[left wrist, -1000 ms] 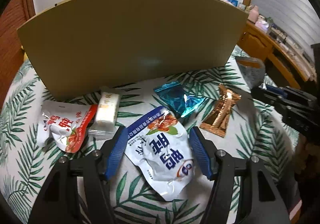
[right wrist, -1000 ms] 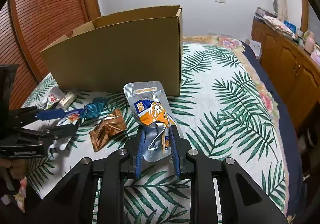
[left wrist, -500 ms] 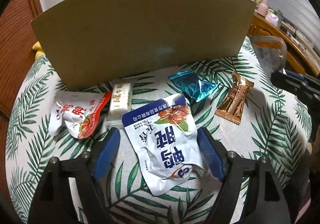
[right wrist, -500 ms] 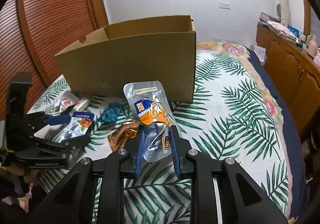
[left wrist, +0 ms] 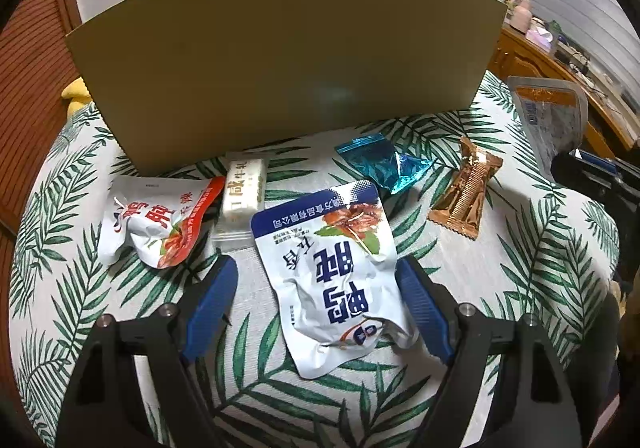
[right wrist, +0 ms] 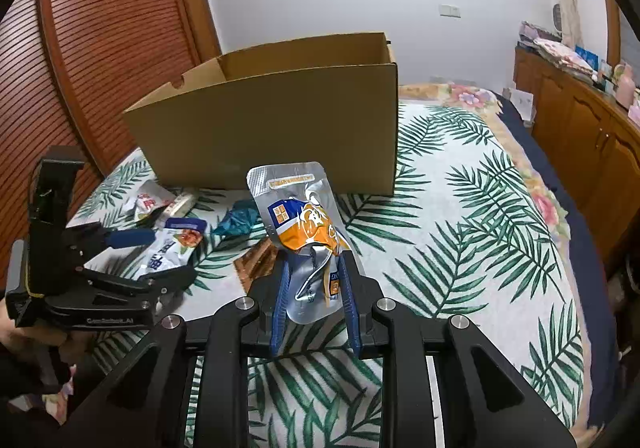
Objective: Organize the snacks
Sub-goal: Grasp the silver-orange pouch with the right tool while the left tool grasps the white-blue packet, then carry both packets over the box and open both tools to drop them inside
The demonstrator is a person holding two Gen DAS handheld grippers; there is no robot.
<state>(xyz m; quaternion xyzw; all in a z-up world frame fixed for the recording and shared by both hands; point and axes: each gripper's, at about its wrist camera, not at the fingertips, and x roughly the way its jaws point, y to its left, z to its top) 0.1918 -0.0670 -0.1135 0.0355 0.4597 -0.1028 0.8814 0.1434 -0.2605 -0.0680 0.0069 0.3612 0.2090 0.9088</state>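
Snacks lie scattered on the leaf-print bed in front of the cardboard box [right wrist: 280,119], the landmark for everything else. Nearest, the left claw [left wrist: 316,304] stands spread wide around the white-and-blue pouch [left wrist: 336,280], its pads not pressing it (the jaws have just been opening). The right claw [right wrist: 314,308] is clamped on the silver-and-orange pouch [right wrist: 304,224], held clear of the bed, short of the box's front wall. Closer to that wall lie the red-and-white pouch [left wrist: 156,219], white candy bar [left wrist: 244,187], blue wrapper [left wrist: 380,163] and bronze wrapper [left wrist: 466,191]. Judging by this, the carry is underway; next, the right claw must clear the rim and release inside.
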